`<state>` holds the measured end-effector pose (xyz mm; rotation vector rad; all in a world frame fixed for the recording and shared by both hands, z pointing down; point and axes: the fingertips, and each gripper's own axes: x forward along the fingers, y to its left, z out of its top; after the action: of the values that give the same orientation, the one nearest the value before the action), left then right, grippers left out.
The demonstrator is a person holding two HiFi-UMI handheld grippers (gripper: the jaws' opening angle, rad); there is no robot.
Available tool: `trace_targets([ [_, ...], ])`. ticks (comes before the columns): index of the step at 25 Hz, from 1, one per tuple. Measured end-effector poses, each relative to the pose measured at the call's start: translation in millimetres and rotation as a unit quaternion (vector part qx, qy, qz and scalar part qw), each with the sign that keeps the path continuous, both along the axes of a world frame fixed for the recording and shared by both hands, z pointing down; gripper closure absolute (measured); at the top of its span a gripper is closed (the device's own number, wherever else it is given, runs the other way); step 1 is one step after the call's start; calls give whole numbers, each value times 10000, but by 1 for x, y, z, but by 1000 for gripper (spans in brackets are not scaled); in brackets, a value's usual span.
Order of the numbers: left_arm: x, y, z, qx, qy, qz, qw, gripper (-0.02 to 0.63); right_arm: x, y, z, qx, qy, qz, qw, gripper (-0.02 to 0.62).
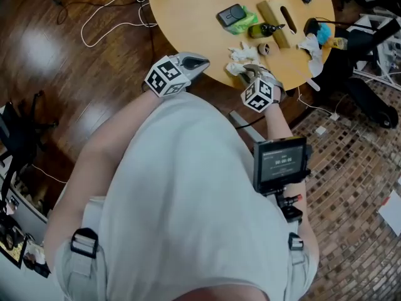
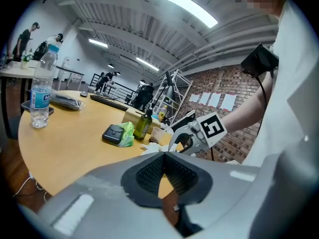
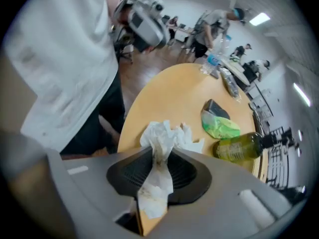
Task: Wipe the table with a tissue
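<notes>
White tissue [image 3: 160, 133], tan table [image 1: 194, 24], olive-green bottle [image 3: 238, 147]

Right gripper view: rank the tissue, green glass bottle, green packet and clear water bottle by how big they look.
1. The tissue, largest, but nearest the camera.
2. The green glass bottle and green packet look about alike.
3. The clear water bottle, smallest, far off.

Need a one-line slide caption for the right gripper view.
Soiled, crumpled tissue clamped in the right gripper at the edge of the wooden table, green bottle beyond.
</notes>
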<state>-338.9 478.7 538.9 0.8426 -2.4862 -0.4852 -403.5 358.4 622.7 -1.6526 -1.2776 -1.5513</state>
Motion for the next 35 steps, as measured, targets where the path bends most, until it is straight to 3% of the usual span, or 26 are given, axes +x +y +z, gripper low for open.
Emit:
trace_targets([
  [3,-7,-8,2,43,18,297,9995,601,8,6,-30,-868,397,984,9906,502],
  [5,-11,-19,3,62,-23,825,9966,601,17,-2,-49,-1347,450,1831,9728,503],
  [8,-21,-32,2,69,-102,1320,9912,601,20,-11,-71,-2093,694,2965,9292,506],
  [10,-29,-40,-1,85,-145,1416,9898,601,15,-20,-83,-2742,1135,3642,8828,509],
  [11,-31,-46,-3,99,-166,1524,9881,601,15,-27,-91,-3129,1411,4037,8481,511],
  [12,-32,-54,-6,114,-181,1676,9856,601,17,-37,-100,-3551,1707,4438,8049,513],
  [14,-32,-71,-14,125,-196,2024,9790,601,22,-59,-123,-4436,2275,5091,7016,515],
  [16,-30,-91,-23,127,-199,2387,9708,601,30,-85,-148,-5248,2654,5475,5953,520],
  [17,-28,-100,-25,140,-198,2568,9662,601,35,-97,-157,-5579,2767,5582,5482,521],
  [18,-28,-109,-24,160,-195,2738,9615,601,39,-109,-162,-5847,2842,5650,5079,522],
  [20,-29,-127,-18,215,-174,3053,9518,601,47,-128,-163,-6240,2950,5728,4421,523],
  [22,-23,-148,-12,269,-126,3407,9397,601,58,-147,-164,-6520,2932,5785,3929,525],
  [29,18,-212,-21,272,-84,4764,8788,601,124,-198,-162,-6785,1911,6449,2952,525],
  [31,23,-225,-20,266,-83,4965,8676,601,136,-209,-154,-6718,1669,6659,2781,525],
  [35,29,-244,-12,194,-136,5314,8468,601,150,-223,-136,-6570,1217,6964,2618,525],
])
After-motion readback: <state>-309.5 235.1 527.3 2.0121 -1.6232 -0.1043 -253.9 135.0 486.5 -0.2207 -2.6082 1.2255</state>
